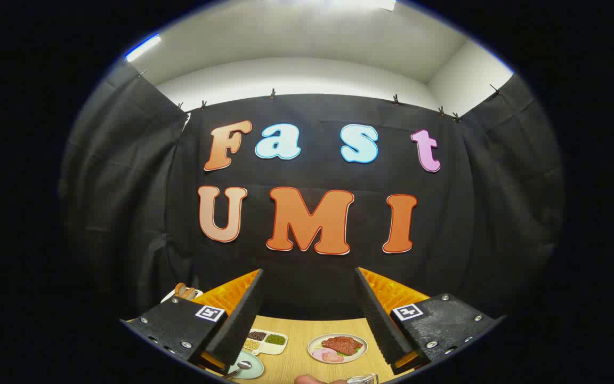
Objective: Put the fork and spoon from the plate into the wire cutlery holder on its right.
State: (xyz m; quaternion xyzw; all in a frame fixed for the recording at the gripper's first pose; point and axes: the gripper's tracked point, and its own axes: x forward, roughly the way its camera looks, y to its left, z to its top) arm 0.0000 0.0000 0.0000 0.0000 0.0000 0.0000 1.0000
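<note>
My gripper (308, 277) is held high above the wooden table (296, 352), its fingers wide apart with nothing between them. Far below, beside the left finger, lies a pale green plate (252, 368) with a spoon (241, 367) resting on it; the left finger hides part of the plate. The fork is hidden from me. A bit of the wire cutlery holder (363, 379) peeks in low down, near the right finger.
A divided tray of beans and grains (265, 341) and a plate of meat (337, 348) sit on the table between the fingers. A dish with bread (183, 292) lies behind the left finger. A fingertip (309, 380) of a person shows beside the holder.
</note>
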